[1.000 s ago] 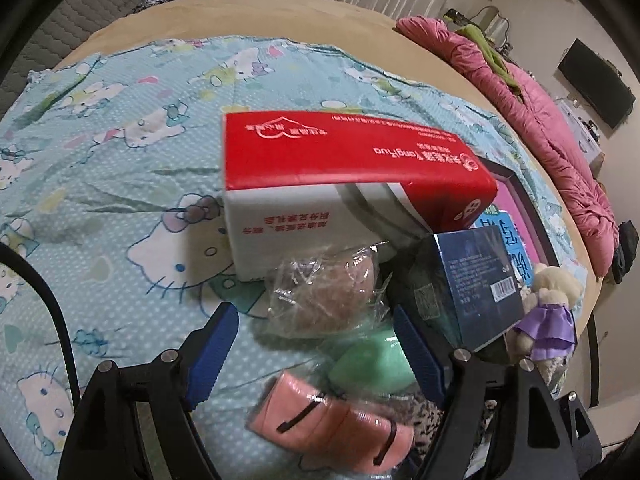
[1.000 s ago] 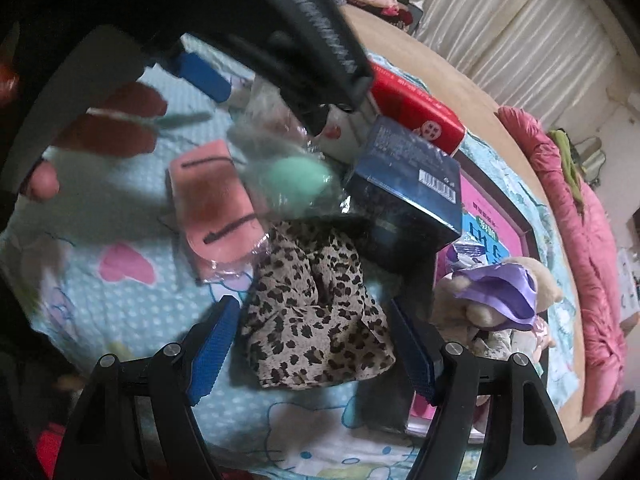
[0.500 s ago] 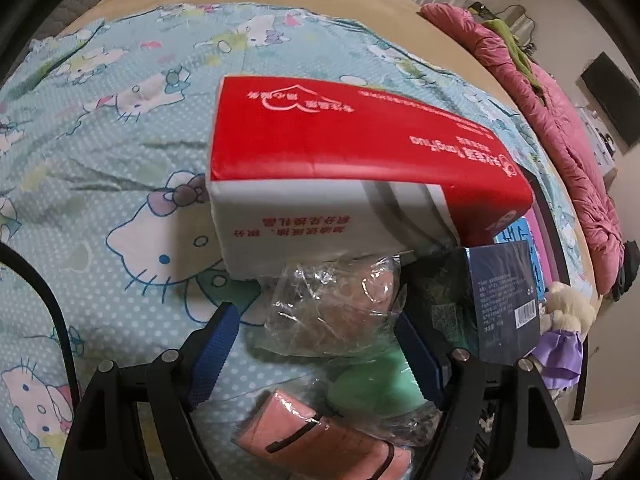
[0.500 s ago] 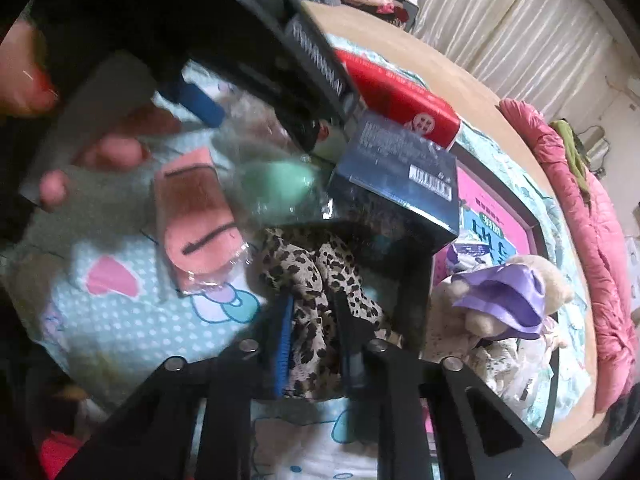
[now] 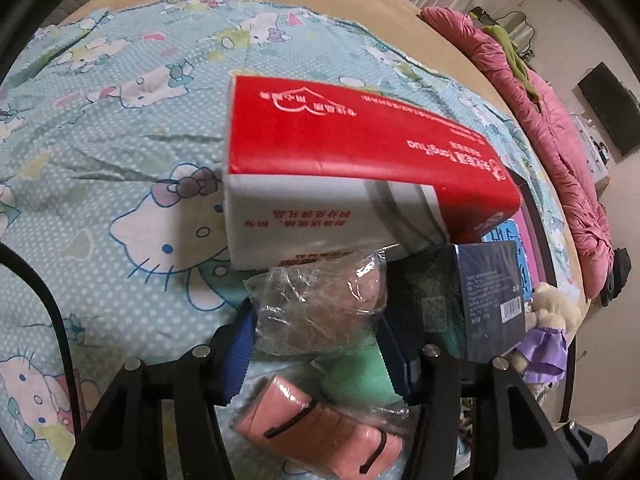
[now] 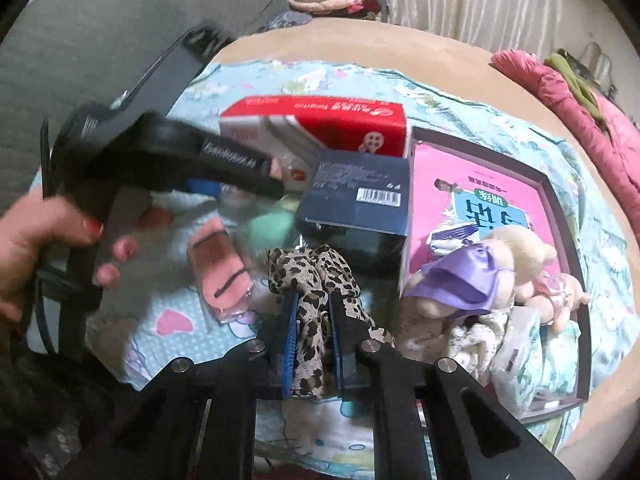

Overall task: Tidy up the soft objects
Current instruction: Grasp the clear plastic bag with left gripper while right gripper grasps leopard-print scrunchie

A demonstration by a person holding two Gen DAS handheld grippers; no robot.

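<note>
My left gripper (image 5: 316, 356) points down at a clear bag (image 5: 320, 308) with a soft pinkish-brown thing inside. Its jaws are closing and both blue pads (image 5: 240, 356) touch the bag's sides. Below the bag lie a mint-green soft thing (image 5: 352, 368) and a wrapped pink pouch (image 5: 312, 428). My right gripper (image 6: 312, 320) is shut on a leopard-print cloth (image 6: 308, 272), which is bunched between its pads and raised off the sheet. A person's hand (image 6: 36, 240) holds the left gripper's black handle in the right wrist view.
A red-and-white tissue pack (image 5: 340, 168) and a dark blue box (image 5: 488, 300) crowd the bag. A dark tray (image 6: 560, 200) holds a pink book (image 6: 440, 184), a plush bear in purple (image 6: 480, 272) and small packets. A pink quilt (image 5: 540, 120) lines the bed's far edge.
My right gripper shut on the leopard cloth and rose with it, rolling. My left gripper's jaws narrowed from wide apart until they met the clear bag.
</note>
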